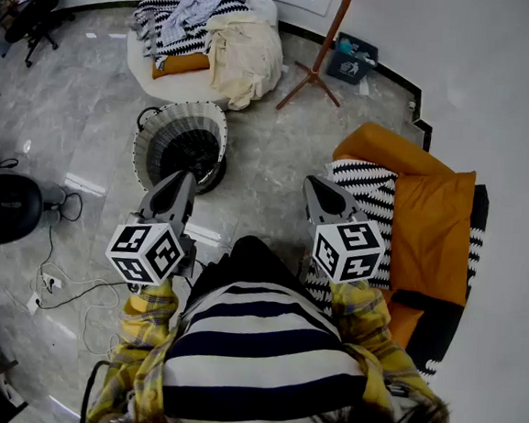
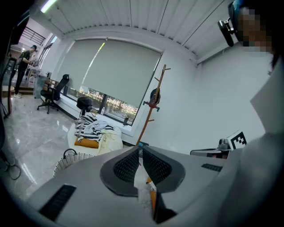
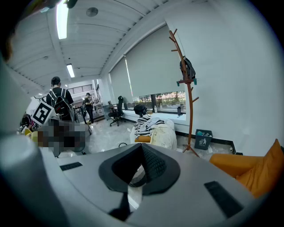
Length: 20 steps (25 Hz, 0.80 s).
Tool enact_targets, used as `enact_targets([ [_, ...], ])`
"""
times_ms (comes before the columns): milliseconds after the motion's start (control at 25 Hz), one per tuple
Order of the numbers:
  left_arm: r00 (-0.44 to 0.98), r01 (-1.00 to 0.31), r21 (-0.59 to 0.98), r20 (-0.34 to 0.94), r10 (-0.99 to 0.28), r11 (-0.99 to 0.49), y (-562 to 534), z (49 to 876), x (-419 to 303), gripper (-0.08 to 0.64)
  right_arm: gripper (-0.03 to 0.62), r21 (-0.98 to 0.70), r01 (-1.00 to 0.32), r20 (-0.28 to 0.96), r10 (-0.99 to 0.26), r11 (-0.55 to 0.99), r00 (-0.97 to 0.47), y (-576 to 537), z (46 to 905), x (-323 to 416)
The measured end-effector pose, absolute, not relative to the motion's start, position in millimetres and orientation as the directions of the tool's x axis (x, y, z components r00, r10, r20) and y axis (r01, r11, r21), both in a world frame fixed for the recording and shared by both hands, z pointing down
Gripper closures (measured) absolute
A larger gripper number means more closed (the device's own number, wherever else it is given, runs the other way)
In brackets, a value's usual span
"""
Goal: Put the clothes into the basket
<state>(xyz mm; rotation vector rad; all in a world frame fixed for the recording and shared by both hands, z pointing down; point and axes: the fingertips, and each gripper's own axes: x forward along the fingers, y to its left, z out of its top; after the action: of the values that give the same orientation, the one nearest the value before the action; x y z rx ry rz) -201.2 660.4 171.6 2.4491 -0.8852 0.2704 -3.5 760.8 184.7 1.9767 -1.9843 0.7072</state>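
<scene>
The floor (image 1: 79,125) looks like polished stone, glossy and reflective. The basket (image 1: 147,145) is woven and rough; the clothes (image 1: 246,57) are soft, crumpled cloth. The coat stand (image 1: 329,38) is smooth wood. The left gripper (image 1: 186,181) and right gripper (image 1: 316,183) are matt grey plastic with dark ribbed pads (image 2: 128,166).

Marble floor (image 1: 70,115) — basket (image 1: 147,146), white cushion (image 1: 179,88), coat stand (image 1: 319,59), orange beanbag (image 1: 429,220).

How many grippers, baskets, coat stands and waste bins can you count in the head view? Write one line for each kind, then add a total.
grippers: 2 (left gripper, right gripper)
basket: 1
coat stand: 1
waste bin: 1
Total: 5
</scene>
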Motion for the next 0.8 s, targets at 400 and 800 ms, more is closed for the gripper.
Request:
enact_targets([
  [400,0.776,-0.631,0.404,0.340,-0.532,-0.663,657.4,174.7,-179.6,0.522,0.566,-0.172,-0.985,0.483,-0.871,0.006,-0.089,752.5,186.3,10.0],
  [800,0.780,-0.625,0.394,0.348,-0.521,-0.674,657.3,179.5,-130.2,0.522,0.565,-0.190,-0.980,0.483,-0.864,0.056,-0.143,750.0,194.5,43.2],
])
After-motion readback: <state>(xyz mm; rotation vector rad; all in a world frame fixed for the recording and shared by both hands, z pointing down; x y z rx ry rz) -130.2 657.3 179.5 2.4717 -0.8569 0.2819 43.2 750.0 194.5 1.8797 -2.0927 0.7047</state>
